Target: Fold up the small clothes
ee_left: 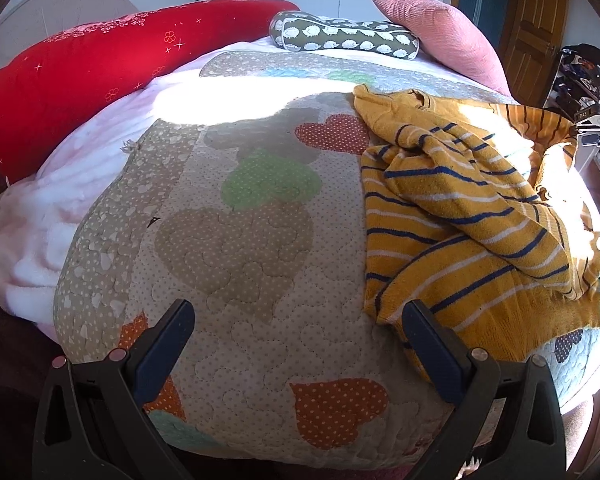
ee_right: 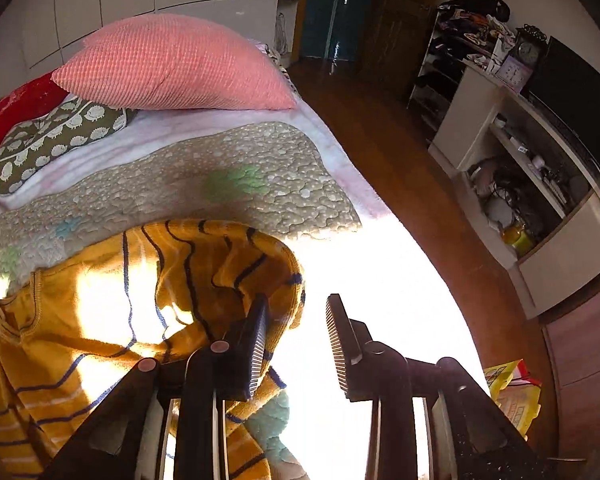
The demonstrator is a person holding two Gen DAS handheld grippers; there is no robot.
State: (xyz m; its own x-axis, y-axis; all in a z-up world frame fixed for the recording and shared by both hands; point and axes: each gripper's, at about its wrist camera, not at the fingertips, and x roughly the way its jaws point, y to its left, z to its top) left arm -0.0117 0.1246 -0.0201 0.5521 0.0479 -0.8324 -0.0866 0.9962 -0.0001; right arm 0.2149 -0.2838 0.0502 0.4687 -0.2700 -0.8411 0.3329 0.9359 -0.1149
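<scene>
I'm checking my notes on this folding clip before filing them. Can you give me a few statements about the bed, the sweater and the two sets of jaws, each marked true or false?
1. The yellow striped sweater lies crumpled, not folded. True.
2. The left gripper has its jaws shut on the sweater. False: they stand wide open over the heart-patterned quilt, with nothing between them.
3. A pink cushion sits at the head of the bed. True.
4. The right gripper clamps a sleeve. False: its jaws are apart, with no cloth between them; the sweater lies beside one jaw.
5. The long pillow is blue. False: it is red.
</scene>
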